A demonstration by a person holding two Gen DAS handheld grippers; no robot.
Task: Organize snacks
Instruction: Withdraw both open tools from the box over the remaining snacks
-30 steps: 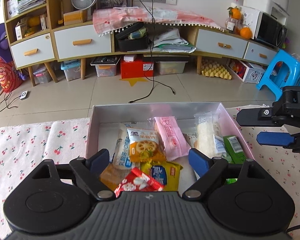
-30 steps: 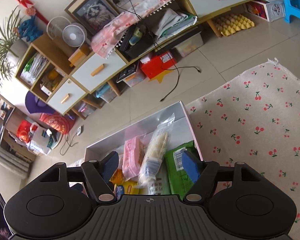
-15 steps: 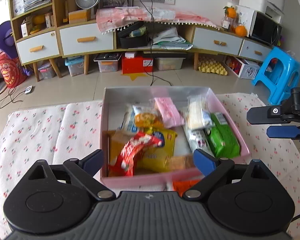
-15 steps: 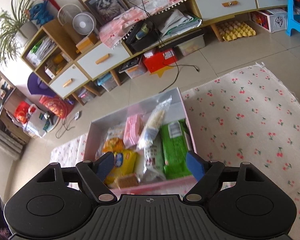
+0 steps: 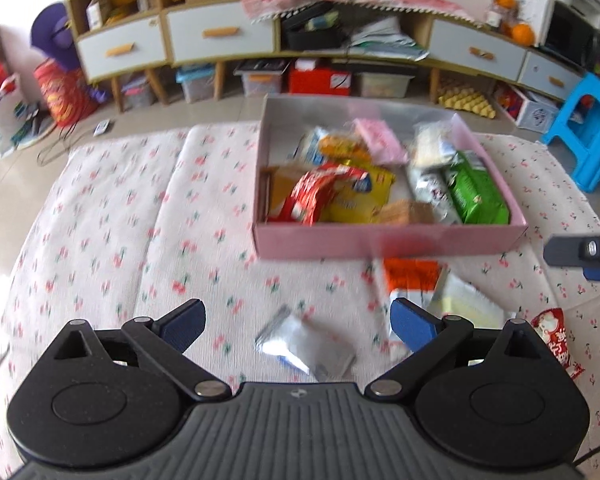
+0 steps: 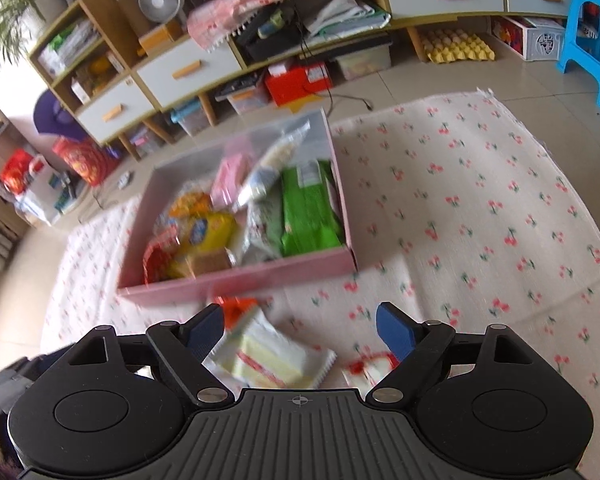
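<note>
Cherry-print cloth (image 5: 112,216) carries a pink box (image 5: 380,242) of snacks, loose packets near its front edge; left gripper (image 5: 296,320) and right gripper (image 6: 300,326), opening and empty, seem poised for another pickup.

1. No word, brand or number can be read in either view; the frames are motion-blurred.
2. The small red-and-white snack packet (image 5: 556,342) lying on the cherry-print cloth (image 5: 112,216) carries large white characters, too smeared to make out.
3. The green packet (image 6: 306,210) in the pink box (image 6: 240,280) has a white label panel with print at its far end, unreadable.
4. The yellow packet (image 6: 208,230) in the same box bears a blue round emblem; its lettering cannot be told.
5. The red box (image 5: 320,80) under the sideboard shows a white sticker, its text too small to read.
</note>
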